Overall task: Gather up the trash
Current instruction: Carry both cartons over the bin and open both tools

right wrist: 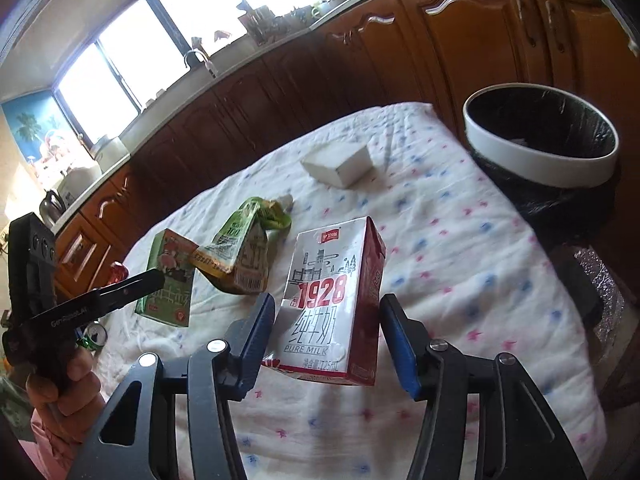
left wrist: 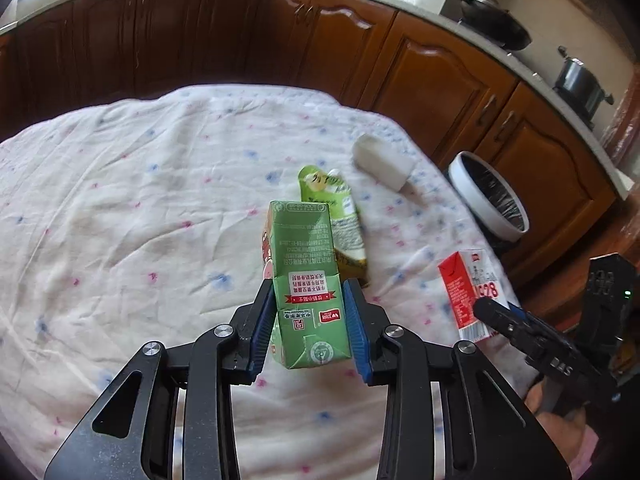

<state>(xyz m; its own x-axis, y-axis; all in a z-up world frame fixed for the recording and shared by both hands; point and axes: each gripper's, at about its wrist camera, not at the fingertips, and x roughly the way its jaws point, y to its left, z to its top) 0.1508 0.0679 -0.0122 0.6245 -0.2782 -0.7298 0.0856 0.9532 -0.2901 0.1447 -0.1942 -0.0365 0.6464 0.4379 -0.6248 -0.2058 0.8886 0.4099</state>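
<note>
Left wrist view: the left gripper (left wrist: 308,316) is clamped on the green carton (left wrist: 306,280), both blue pads pressed against its side walls, its long axis running straight ahead along the fingers. The carton looks lifted clear of the tablecloth (left wrist: 120,200), though the fisheye makes that hard to confirm. Just beyond it lies the crumpled green pouch (left wrist: 338,216), and further off the white box (left wrist: 382,160). The trash bin (left wrist: 488,196) stands off the table's edge, ahead and to the right, so this carton has to travel rightward across the pouch to reach it.

Right wrist view: the right gripper (right wrist: 328,344) has the red milk carton (right wrist: 332,304) standing upright between its fingers; the left pad touches the carton's edge, while a gap shows at the right pad, so the jaws are not yet closed on it. The bin sits ahead and right, much nearer to this hand than to the left one, with bare cloth between
</note>
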